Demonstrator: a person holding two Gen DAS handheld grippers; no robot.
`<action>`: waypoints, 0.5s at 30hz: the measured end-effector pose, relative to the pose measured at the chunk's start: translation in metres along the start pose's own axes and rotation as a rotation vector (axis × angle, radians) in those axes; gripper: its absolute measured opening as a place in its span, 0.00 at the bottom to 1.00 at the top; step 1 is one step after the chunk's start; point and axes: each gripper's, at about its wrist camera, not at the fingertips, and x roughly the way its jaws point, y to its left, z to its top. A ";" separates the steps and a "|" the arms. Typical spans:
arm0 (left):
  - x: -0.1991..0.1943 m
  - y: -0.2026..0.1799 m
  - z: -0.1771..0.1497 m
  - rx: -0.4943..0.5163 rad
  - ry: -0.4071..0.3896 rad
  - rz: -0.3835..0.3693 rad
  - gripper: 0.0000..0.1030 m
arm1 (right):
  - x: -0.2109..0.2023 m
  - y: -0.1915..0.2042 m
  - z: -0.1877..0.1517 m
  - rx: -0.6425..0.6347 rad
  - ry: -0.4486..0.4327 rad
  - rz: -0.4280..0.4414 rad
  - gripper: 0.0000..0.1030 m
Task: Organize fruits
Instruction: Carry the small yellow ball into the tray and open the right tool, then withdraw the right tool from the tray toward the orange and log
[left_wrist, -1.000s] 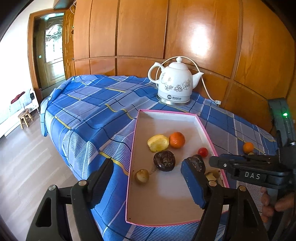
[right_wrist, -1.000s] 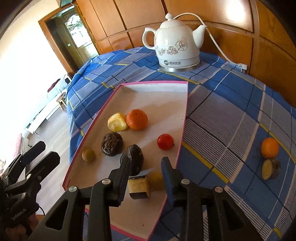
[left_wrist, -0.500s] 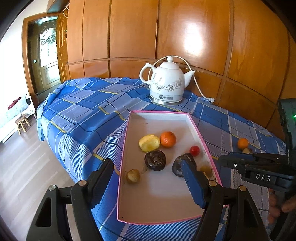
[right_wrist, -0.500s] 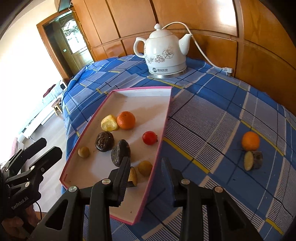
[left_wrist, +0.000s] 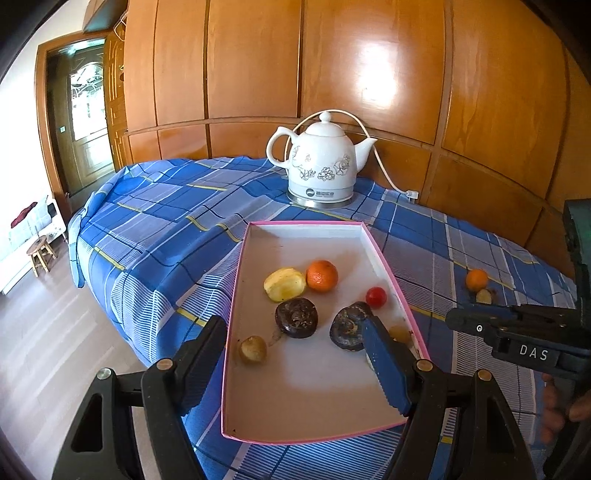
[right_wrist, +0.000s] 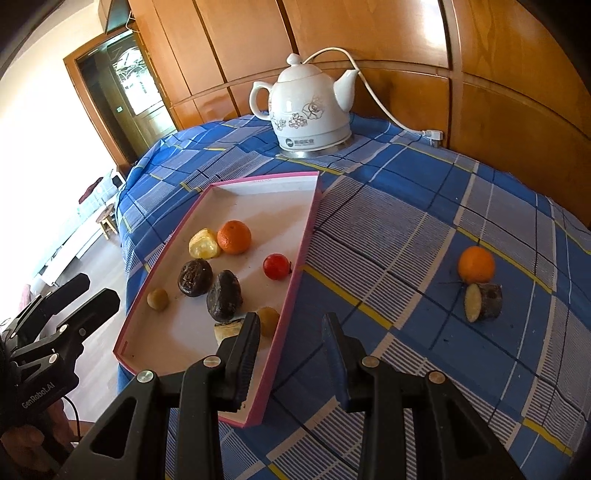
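A pink-rimmed white tray (left_wrist: 391, 275) (right_wrist: 306, 236) lies on the blue plaid cloth. It holds an orange (left_wrist: 322, 275) (right_wrist: 234, 236), a yellow fruit (left_wrist: 284, 284), a small red fruit (left_wrist: 376, 297) (right_wrist: 276, 266), two dark wrinkled fruits (left_wrist: 296, 317) (right_wrist: 224, 295), a small tan fruit (left_wrist: 252, 349) and a cut piece (right_wrist: 228, 328). On the cloth to the right lie another orange (right_wrist: 476, 264) (left_wrist: 476, 279) and a cut dark-skinned piece (right_wrist: 482, 301). My left gripper (left_wrist: 295, 365) is open and empty above the tray's near end. My right gripper (right_wrist: 291, 354) is open and empty over the tray's right rim.
A white floral electric kettle (left_wrist: 320, 169) (right_wrist: 308, 107) with a cord stands behind the tray against the wooden panel wall. The cloth-covered surface drops off at the left to a wooden floor with a small stool (left_wrist: 40, 251).
Both grippers have pulled back and up from the tray. The right gripper has let go of the cut piece, which now lies in the tray, and shifted right over the rim.
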 end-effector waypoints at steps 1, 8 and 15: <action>0.000 0.000 0.000 0.001 0.001 -0.001 0.74 | 0.000 0.000 0.000 0.001 0.000 -0.001 0.34; 0.001 -0.004 -0.001 0.009 0.007 -0.011 0.74 | -0.003 0.003 -0.002 -0.015 -0.006 -0.014 0.34; 0.002 -0.008 -0.002 0.020 0.011 -0.011 0.74 | -0.005 0.003 -0.003 -0.025 -0.009 -0.022 0.34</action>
